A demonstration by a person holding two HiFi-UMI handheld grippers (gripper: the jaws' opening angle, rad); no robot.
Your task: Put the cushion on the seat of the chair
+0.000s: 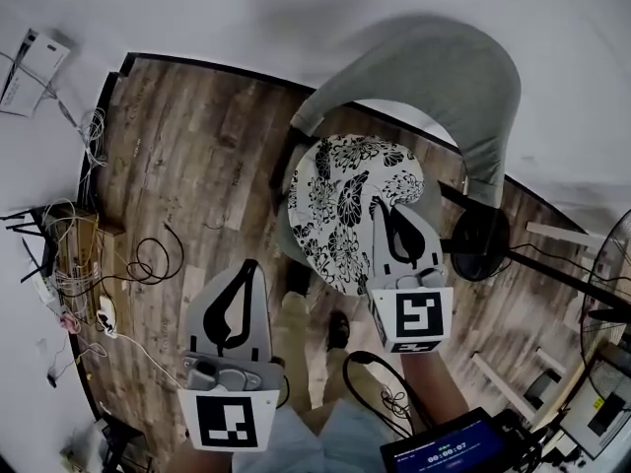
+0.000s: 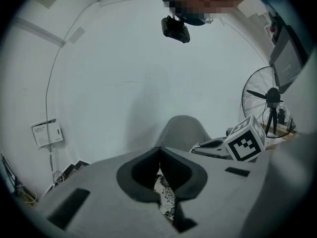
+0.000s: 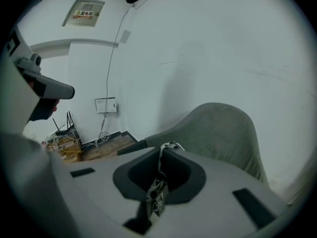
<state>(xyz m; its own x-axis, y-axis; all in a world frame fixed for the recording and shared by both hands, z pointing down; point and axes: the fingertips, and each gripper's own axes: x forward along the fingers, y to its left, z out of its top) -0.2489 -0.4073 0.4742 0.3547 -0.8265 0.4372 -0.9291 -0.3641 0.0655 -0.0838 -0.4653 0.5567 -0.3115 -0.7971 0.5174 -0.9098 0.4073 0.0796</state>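
A round cushion [image 1: 340,205] with a black-and-white flower print hangs tilted over the seat of the grey shell chair [image 1: 454,77]. My right gripper [image 1: 380,205] is shut on the cushion's right edge. In the right gripper view the printed fabric [image 3: 157,192] runs pinched between the jaws of that gripper [image 3: 161,152], with the chair back [image 3: 223,133] behind. My left gripper [image 1: 249,264] is at the lower left, jaws together, its tips apart from the cushion's left edge. In the left gripper view its jaws [image 2: 159,152] leave only a slit, through which the print [image 2: 166,197] shows below the chair [image 2: 183,128].
Cables and a power strip [image 1: 79,264] lie tangled along the left wall. A black fan base [image 1: 478,239] stands right of the chair, and a standing fan [image 2: 270,103] is farther right. The person's legs and a shoe [image 1: 335,328] are below the cushion. A lit screen [image 1: 444,451] sits at the bottom right.
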